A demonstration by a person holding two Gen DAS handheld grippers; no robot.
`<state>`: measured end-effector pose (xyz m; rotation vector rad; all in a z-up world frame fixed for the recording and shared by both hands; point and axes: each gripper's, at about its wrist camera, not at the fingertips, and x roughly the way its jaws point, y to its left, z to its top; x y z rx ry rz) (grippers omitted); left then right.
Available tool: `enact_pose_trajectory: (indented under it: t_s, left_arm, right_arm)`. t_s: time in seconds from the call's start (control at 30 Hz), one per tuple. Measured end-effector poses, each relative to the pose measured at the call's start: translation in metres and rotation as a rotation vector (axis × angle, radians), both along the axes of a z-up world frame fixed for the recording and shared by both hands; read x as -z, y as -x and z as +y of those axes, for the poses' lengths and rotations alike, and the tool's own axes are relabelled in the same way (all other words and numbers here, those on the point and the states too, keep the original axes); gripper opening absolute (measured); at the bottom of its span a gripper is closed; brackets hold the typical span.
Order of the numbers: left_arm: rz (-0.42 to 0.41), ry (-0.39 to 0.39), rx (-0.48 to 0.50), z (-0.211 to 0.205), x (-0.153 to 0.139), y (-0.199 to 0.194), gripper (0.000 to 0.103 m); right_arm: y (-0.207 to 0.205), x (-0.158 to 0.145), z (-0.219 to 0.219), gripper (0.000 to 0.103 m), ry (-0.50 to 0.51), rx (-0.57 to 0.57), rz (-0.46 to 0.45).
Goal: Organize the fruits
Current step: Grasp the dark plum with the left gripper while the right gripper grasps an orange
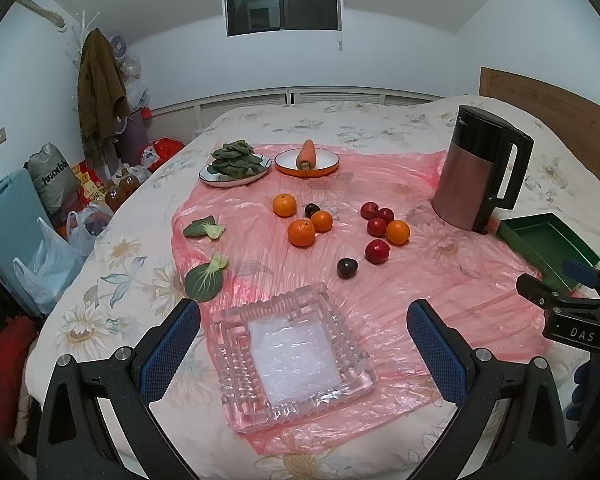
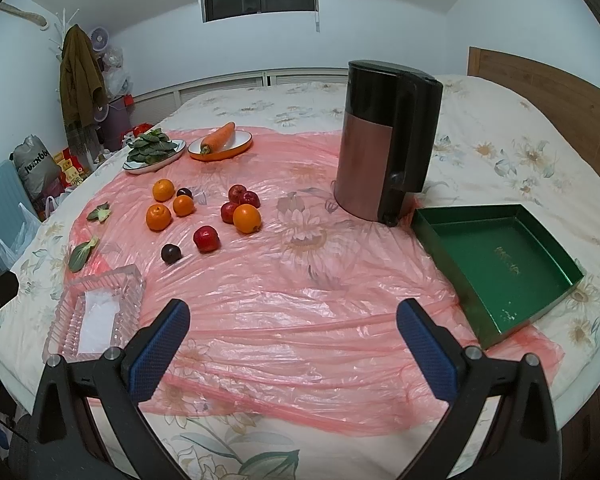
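Sorting has not begun: both the left tool (image 1: pixel 303 340) and right tool (image 2: pixel 293 332) hover spread apart and empty. The fruits (image 2: pixel 204 216) lie loose on the pink sheet (image 2: pixel 300 300) on the bed, glass dish (image 1: pixel 288 356) and green tray (image 2: pixel 500 268) both empty. Next, I judge, a tool must reach for a nearby piece, perhaps the dark plum (image 1: pixel 347 268).

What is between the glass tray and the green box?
Only bare pink plastic sheet lies between the glass tray and the green box. The right wrist view shows it best.

Even indoor light, soft shadows, sharp focus, fisheye-bent dark corners
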<state>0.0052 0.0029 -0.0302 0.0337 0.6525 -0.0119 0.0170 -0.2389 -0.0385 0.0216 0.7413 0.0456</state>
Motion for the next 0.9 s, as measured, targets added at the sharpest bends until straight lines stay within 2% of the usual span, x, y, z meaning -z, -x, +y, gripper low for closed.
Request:
enact_pose_trajectory:
  t_s: [0.6, 0.8, 0.9]
  left_arm:
    - [0.041, -0.021, 0.021, -0.003, 0.005, -0.009, 0.102]
    - [0.085, 0.007, 0.01, 0.019, 0.008, -0.02, 0.102]
    - [0.121, 0.059, 0.0, 0.032, 0.012, -0.03, 0.102]
  right_arm:
    - [-0.001, 0.007, 0.0, 0.103, -0.018, 0.0, 0.004]
    - [-0.013, 0.013, 0.011, 0.103, -0.031, -0.037, 0.021]
    - [-0.023, 0.016, 0.019, 0.103, -0.041, -0.064, 0.025]
